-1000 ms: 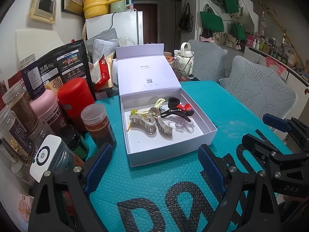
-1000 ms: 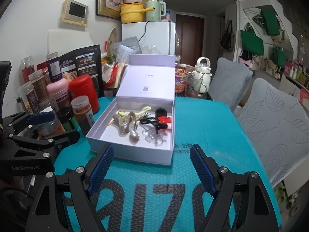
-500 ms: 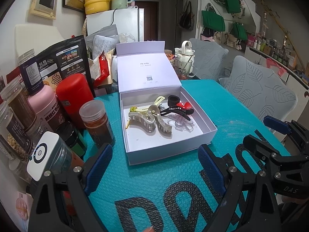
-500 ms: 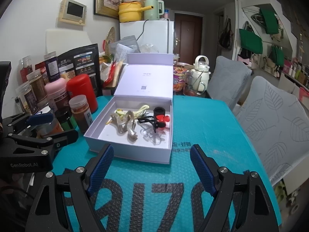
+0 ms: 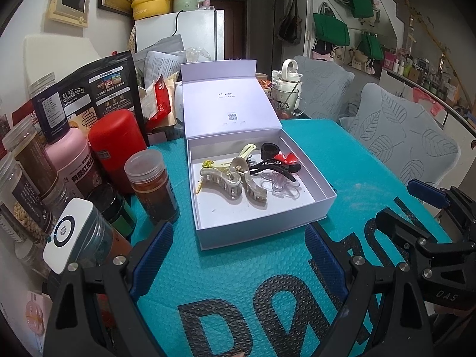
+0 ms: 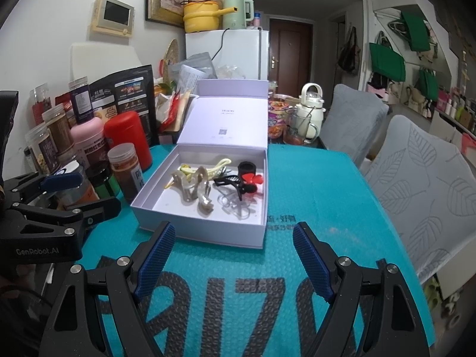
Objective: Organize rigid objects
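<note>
An open white box [image 5: 261,226] holding tangled hair clips [image 5: 235,178] sits on the table [image 5: 342,160] just ahead of both tongs. The left tongs [image 5: 238,250] and right tongs [image 6: 232,247] gape wide, empty. Best to single out one clip, pinching its spine.

We see a worktop [image 6: 342,208] covered with a teal bubble-textured mat printed with large black letters. Beside it stand two grey fabric chairs with a leaf pattern [image 6: 422,184]. Against the white wall stands a white fridge [image 6: 235,53], a yellow pot [image 6: 199,17] on top. Beyond it is a dark brown door [image 6: 290,53]. Green tote bags [image 6: 386,62] hang on the right wall.
</note>
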Action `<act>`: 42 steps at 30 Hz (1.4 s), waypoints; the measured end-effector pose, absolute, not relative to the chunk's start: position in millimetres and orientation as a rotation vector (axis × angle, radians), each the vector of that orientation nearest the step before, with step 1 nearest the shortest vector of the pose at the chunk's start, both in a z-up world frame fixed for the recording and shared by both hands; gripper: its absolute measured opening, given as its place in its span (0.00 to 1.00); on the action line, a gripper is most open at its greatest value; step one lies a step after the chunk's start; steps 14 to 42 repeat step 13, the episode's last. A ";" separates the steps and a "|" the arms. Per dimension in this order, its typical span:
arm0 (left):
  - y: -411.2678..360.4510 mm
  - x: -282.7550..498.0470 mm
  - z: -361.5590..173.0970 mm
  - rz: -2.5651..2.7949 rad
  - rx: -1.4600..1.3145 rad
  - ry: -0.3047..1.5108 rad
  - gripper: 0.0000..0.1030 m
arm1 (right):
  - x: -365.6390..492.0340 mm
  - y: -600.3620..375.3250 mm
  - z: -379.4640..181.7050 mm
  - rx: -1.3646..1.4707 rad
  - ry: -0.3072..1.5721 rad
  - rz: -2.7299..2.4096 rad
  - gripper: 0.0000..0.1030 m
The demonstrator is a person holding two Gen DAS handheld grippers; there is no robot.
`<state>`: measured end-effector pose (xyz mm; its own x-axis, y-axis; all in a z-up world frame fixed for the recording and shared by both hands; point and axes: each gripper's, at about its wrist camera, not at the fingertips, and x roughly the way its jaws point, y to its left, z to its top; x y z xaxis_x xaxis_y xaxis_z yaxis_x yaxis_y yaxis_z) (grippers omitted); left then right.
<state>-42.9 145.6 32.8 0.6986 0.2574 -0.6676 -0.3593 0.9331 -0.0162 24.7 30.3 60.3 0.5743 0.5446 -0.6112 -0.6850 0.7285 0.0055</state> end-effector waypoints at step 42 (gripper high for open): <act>142.6 -36.9 26.4 0.331 -0.144 0.751 0.89 | 25.9 29.1 56.1 -0.238 0.649 0.720 0.81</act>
